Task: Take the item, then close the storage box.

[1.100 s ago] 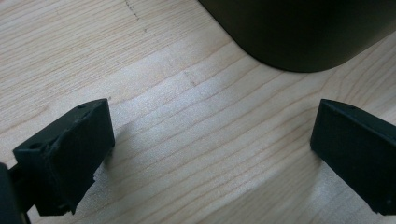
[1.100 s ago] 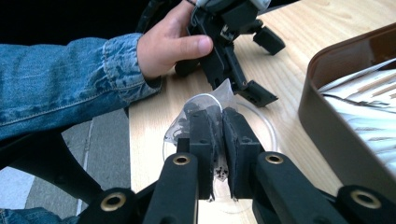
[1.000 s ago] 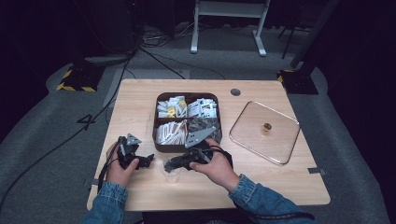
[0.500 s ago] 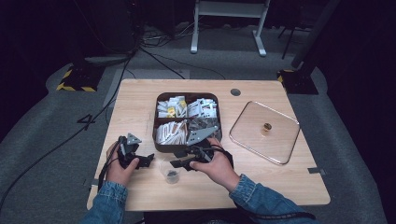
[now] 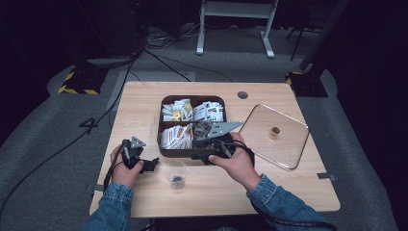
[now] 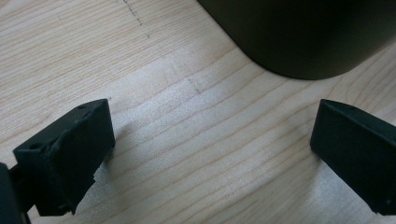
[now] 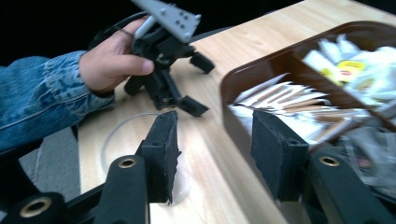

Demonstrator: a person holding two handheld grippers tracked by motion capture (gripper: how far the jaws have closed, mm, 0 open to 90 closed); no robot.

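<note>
A clear plastic cup (image 5: 175, 173) with something small and dark in its bottom stands near the table's front edge, between my two hands. My left gripper (image 5: 152, 164) rests low on the wood just left of the cup, open and empty; its own view has its jaws (image 6: 210, 154) wide apart over bare wood. My right gripper (image 5: 200, 156) sits at the front wall of the brown compartment tray (image 5: 192, 153), open with nothing held (image 7: 215, 149). The cup's rim (image 7: 109, 135) curves behind its left jaw. The left gripper (image 7: 198, 84) and its hand appear beyond.
The tray (image 7: 233, 79) holds several white and tan packets (image 7: 280, 100) in its compartments; its dark corner (image 6: 303, 37) lies just ahead of the left gripper. A clear square lid (image 5: 274, 137) with a gold knob lies right of the tray. A round grommet (image 5: 242, 95) sits in the tabletop behind.
My right gripper has drawn back from over the cup toward the tray's front wall, leaving the cup standing alone on the table. The left gripper has stayed put.
</note>
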